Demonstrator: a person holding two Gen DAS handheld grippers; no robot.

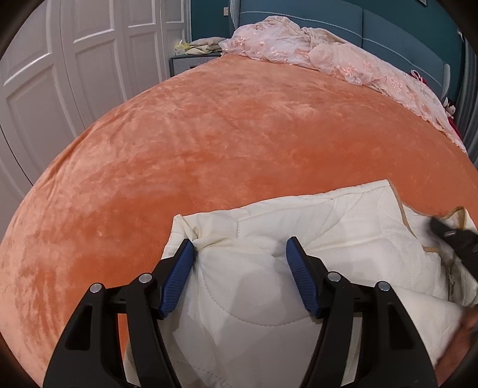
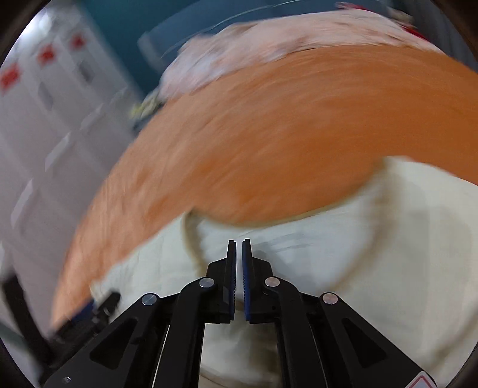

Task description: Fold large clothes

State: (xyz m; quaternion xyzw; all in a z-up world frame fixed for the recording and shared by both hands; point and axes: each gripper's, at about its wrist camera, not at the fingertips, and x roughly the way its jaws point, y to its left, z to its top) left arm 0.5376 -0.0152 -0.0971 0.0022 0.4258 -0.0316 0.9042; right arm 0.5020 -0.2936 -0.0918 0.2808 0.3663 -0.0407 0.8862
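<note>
A cream quilted garment (image 1: 298, 238) with tan trim lies bunched at the near edge of an orange bed cover (image 1: 224, 128). My left gripper (image 1: 240, 252) is open, its blue pads (image 1: 179, 274) spread over the garment with nothing between them. In the blurred right wrist view my right gripper (image 2: 239, 247) is shut above the same cream garment (image 2: 373, 238), with no cloth visible between its jaws. The right gripper also shows at the right edge of the left wrist view (image 1: 457, 241), and the left gripper at the lower left of the right wrist view (image 2: 89, 310).
A pink lace cover (image 1: 328, 56) is heaped at the head of the bed against a teal headboard (image 1: 298, 15). White wardrobe doors (image 1: 74, 59) stand to the left. A bedside cabinet (image 1: 191, 59) holds small items.
</note>
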